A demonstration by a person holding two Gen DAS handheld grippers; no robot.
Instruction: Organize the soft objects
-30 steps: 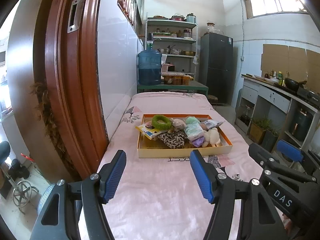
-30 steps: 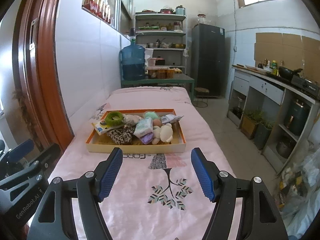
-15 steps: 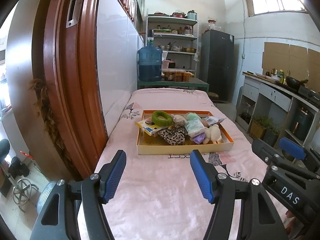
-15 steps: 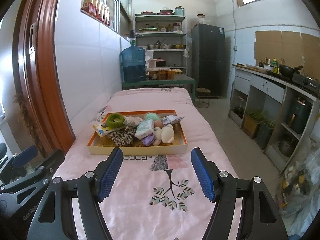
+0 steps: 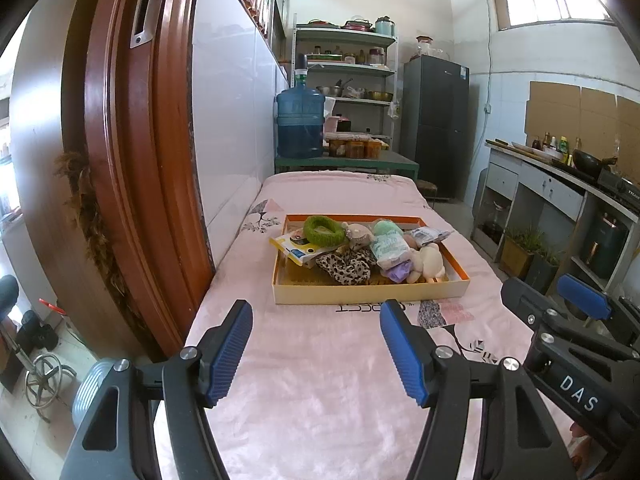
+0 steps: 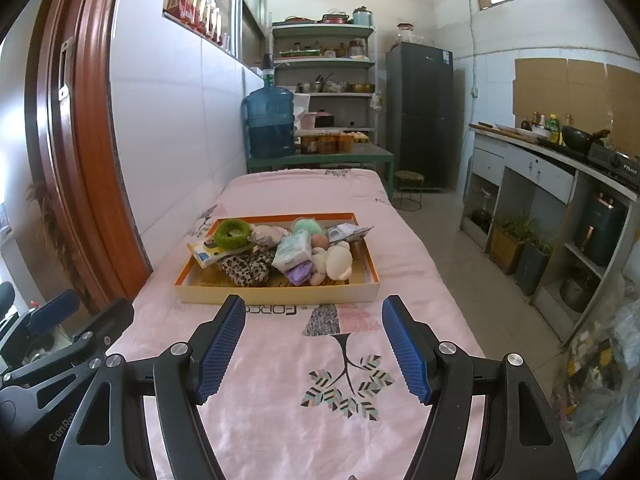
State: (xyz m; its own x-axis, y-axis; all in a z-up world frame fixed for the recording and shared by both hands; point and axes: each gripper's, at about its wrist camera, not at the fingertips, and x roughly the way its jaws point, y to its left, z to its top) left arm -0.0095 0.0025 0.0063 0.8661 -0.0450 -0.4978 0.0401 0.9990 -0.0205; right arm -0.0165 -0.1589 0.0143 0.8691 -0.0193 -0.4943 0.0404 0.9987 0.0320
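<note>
A: Which lettering is legible in the left wrist view?
B: White capitals "DAS" stand on the black body of the right gripper (image 5: pixel 576 304). Black print on the pink cloth (image 5: pixel 320 360), just before the box (image 5: pixel 368 294), appears upside down and half hidden.

A: And in the right wrist view?
B: The same cloth print reads mirrored, roughly "FORC". "GenRo", cut off, stands on the left gripper (image 6: pixel 60 312). The stove (image 6: pixel 616 160) carries a small label, too blurred to read.
</note>
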